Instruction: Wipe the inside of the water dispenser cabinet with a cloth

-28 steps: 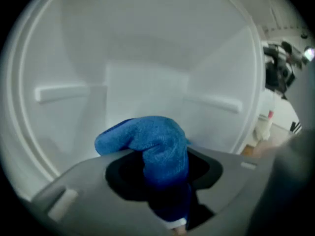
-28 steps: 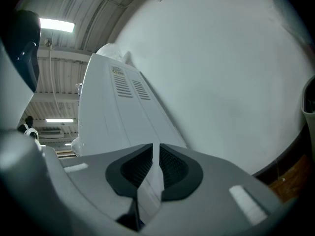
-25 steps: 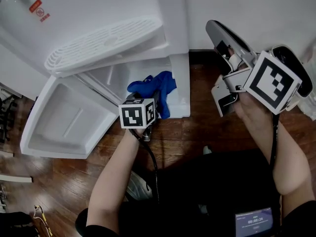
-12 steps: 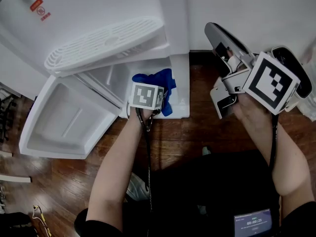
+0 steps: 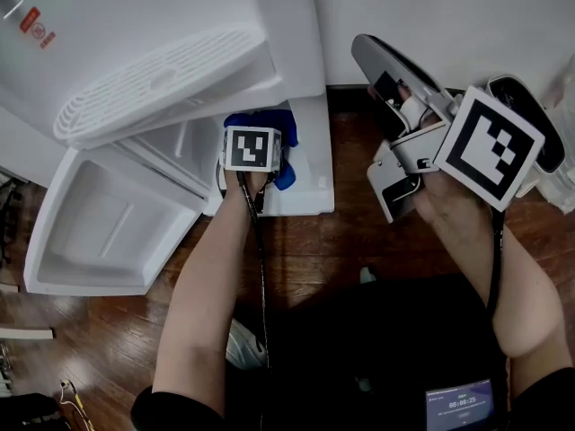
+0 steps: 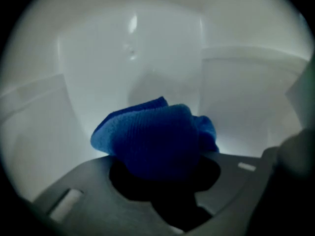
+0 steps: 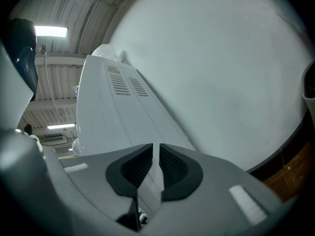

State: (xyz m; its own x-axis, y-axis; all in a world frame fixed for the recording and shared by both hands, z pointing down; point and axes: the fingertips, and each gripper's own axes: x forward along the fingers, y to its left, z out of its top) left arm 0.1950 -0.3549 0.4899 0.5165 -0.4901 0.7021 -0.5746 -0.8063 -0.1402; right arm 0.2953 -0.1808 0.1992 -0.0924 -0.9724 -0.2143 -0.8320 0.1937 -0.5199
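The left gripper (image 6: 165, 176) has just been closing its dark jaws, and they now pinch a bunched blue microfibre cloth (image 6: 155, 132), which bulges out past the tips. The cloth sits low inside the white plastic cabinet of the water dispenser (image 6: 123, 58), close to the smooth back wall and just above the pale cabinet floor (image 5: 310, 187). In the head view the cabinet's white moulded door (image 5: 99, 227) hangs swung open to the left, and the slotted white drip tray (image 5: 162, 79) juts out above the opening. The right gripper (image 7: 153, 168) is held up well apart from the cabinet, its ribbed black jaws drawn together to a thin slit with nothing between them. Dark brown wooden floorboards (image 5: 346, 241) spread under the dispenser, a plain white wall (image 5: 431, 12) rises behind it, and long ceiling lights (image 7: 50, 31) glow overhead.
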